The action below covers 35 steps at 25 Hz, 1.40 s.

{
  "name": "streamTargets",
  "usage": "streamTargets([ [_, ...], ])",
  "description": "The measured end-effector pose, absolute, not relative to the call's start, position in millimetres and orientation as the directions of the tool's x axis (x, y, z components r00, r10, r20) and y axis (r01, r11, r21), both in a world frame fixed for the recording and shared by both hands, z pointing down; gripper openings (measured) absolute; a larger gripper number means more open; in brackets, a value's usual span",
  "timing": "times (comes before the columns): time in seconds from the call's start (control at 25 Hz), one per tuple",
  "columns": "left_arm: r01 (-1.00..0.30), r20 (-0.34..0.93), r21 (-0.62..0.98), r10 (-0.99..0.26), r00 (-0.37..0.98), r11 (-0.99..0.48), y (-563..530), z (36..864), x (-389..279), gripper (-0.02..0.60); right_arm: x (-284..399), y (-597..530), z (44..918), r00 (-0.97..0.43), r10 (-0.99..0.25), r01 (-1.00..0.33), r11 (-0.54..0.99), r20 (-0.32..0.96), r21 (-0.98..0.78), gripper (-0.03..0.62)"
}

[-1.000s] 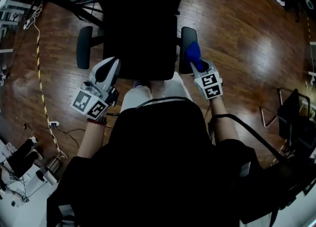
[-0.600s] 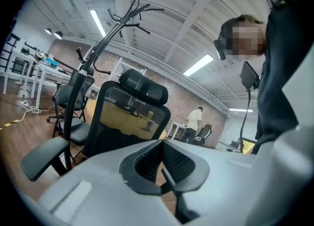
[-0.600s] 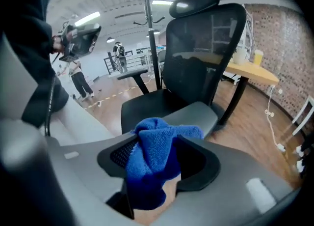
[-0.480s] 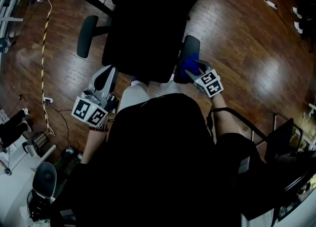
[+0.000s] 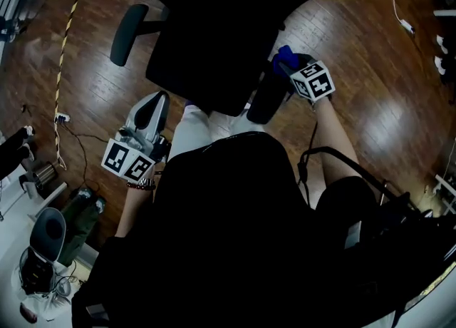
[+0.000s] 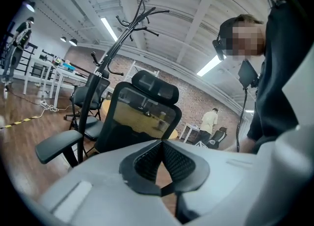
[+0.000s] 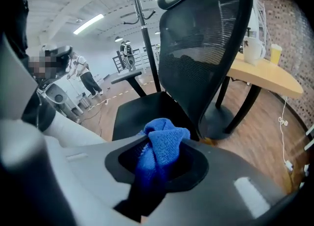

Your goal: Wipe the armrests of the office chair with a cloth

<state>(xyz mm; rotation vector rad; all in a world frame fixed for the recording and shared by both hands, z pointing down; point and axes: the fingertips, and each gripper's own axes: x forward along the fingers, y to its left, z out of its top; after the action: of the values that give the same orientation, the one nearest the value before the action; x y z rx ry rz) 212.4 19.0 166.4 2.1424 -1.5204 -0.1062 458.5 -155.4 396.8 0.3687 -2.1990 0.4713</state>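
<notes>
By the armrest [image 5: 265, 102], right tongs [image 5: 288, 64] have just closed onto the blue cloth [image 7: 166, 139]; left tongs [image 6: 162, 142] are shut, empty.

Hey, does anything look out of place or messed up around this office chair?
Nothing is spilled or broken. The blue cloth is only a bunched wad between the right tongs, which have just been closing on it, not spread flat. A yellow-and-black cable trails loose across the floor.
</notes>
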Motion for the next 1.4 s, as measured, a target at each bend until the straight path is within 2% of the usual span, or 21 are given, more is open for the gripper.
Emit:
streamTargets([
  [0.2, -0.865, 0.228, 0.449, -0.908, 0.352, -0.223, 31, 169, 203, 0.005, 428, -184, 395, -0.526, -0.096, -0.343, 0.933, 0.845, -0.107, 0.083],
  [0.44, -0.860, 0.220, 0.467, -0.915, 0.337, -0.205, 34, 169, 190, 0.005, 400, -126, 396, -0.401, 0.029, -0.064, 0.996, 0.916, -0.060, 0.078],
  [0.8, -0.840, 0.204, 0.470, -0.893, 0.401, -0.270, 27, 173, 170, 0.005, 385, 50, 396, -0.420, 0.221, 0.101, 0.975, 0.880, -0.197, 0.077],
  [0.96, -0.827, 0.208, 0.476, -0.875, 0.437, -0.300, 20, 175, 167, 0.005, 384, 87, 392, -0.443, 0.251, 0.140, 0.968, 0.861, -0.210, 0.077],
  [1.08, -0.829, 0.203, 0.465, -0.873, 0.443, -0.312, 13, 175, 176, 0.005, 395, 45, 394, -0.490, 0.130, 0.071, 0.992, 0.862, -0.109, 0.078],
  [1.2, -0.841, 0.210, 0.448, -0.879, 0.429, -0.303, 13, 176, 190, 0.005, 413, -45, 395, -0.518, -0.060, -0.121, 0.993, 0.853, -0.004, 0.078],
  [1.4, -0.826, 0.203, 0.516, -0.904, 0.377, -0.228, 15, 176, 208, 0.005, 439, -169, 394, -0.523, -0.198, -0.373, 0.928, 0.829, -0.014, 0.078],
])
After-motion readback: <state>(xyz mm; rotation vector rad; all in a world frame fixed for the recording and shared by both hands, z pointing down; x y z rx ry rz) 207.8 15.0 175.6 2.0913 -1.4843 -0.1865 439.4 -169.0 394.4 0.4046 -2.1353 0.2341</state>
